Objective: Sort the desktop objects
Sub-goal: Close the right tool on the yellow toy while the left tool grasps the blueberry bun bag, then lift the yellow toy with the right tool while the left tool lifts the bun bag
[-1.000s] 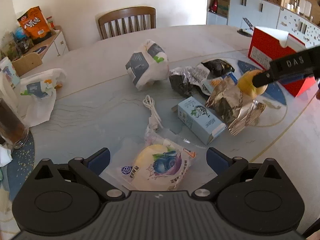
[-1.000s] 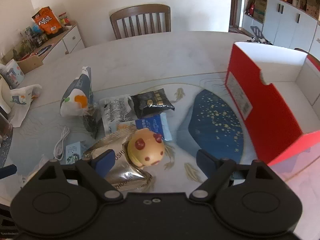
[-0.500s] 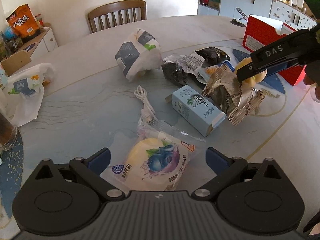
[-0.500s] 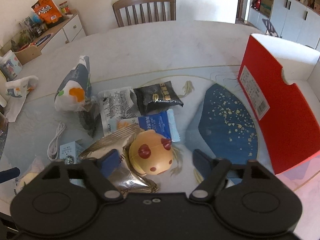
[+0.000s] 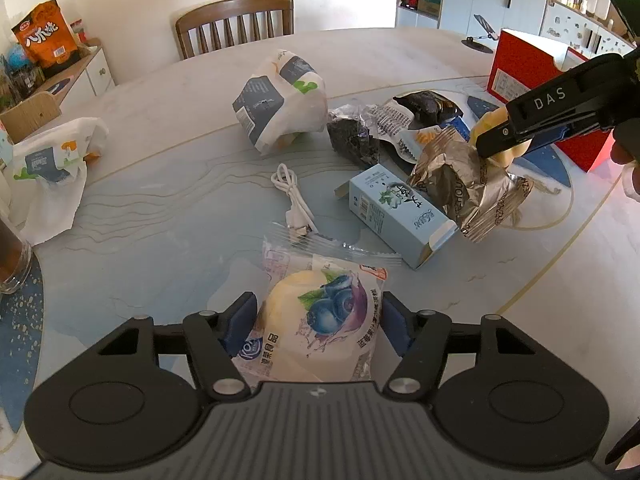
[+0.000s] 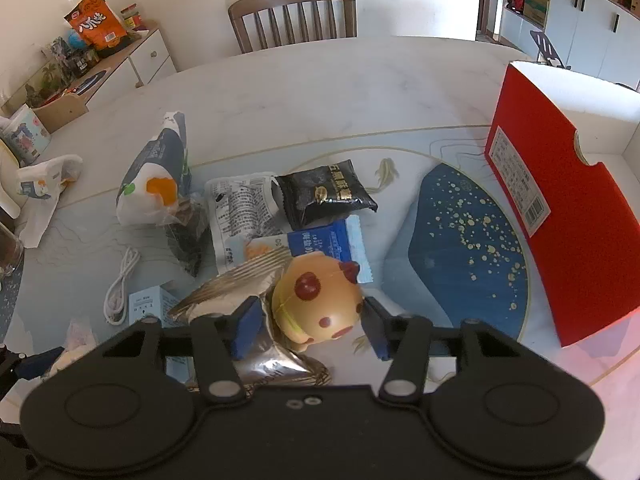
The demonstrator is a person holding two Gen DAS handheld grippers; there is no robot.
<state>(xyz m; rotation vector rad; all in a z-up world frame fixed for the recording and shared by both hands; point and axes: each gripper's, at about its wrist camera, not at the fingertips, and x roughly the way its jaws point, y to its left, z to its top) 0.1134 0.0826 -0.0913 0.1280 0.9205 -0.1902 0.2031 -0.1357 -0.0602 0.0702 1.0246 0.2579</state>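
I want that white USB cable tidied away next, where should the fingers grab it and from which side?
Judging by its pose, grip the white USB cable at the folded loop end, coming straight down. It lies flat on the table, and its plug end touches the blueberry bread packet.

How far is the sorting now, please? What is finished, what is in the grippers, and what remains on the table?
Nothing looks sorted yet. The left gripper has closed on the blueberry bread packet; the right gripper on the yellow spotted toy. Left lying: light blue carton, white cable, silver foil bag, black snack packet.
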